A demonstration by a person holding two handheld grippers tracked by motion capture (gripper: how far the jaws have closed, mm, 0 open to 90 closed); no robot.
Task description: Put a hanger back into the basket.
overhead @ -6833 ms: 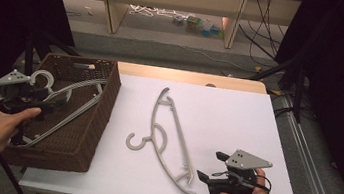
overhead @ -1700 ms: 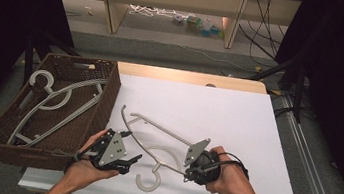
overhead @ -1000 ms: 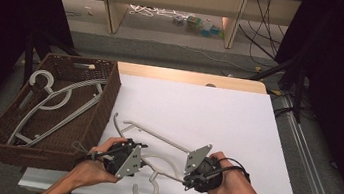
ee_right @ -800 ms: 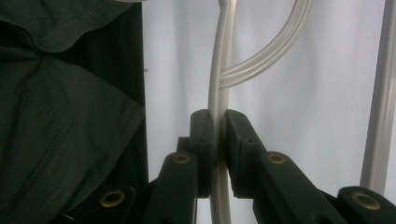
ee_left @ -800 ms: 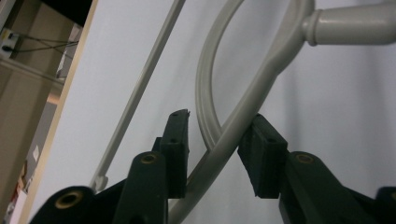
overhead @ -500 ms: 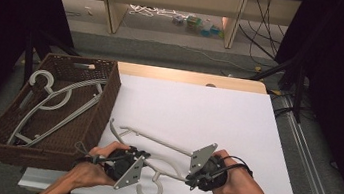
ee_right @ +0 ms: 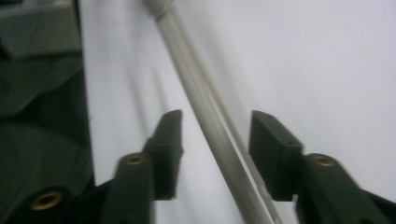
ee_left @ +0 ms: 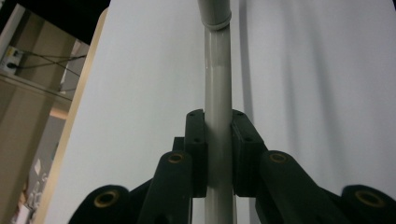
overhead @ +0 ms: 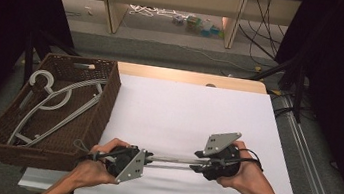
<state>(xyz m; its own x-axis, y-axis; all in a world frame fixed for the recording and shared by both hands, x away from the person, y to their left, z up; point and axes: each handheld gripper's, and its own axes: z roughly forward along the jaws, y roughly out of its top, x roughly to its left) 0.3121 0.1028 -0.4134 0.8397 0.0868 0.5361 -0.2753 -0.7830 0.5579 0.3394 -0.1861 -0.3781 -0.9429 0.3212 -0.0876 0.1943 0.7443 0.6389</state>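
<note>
White table [overhead: 194, 105]; pale grey hanger [ee_left: 218, 93] clamped by left gripper [ee_left: 218, 140]; right gripper [ee_right: 215, 140] just opening, astride bar.

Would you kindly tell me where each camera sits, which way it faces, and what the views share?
High view: above the person's side, facing forward and down on the table and basket; both hands show.
Left gripper view: rides the left tongs, shut on the hanger.
Right gripper view: rides the right tongs, jaws just opening, hanger between them, untouched.
Shared: the hanger over the white table.
</note>
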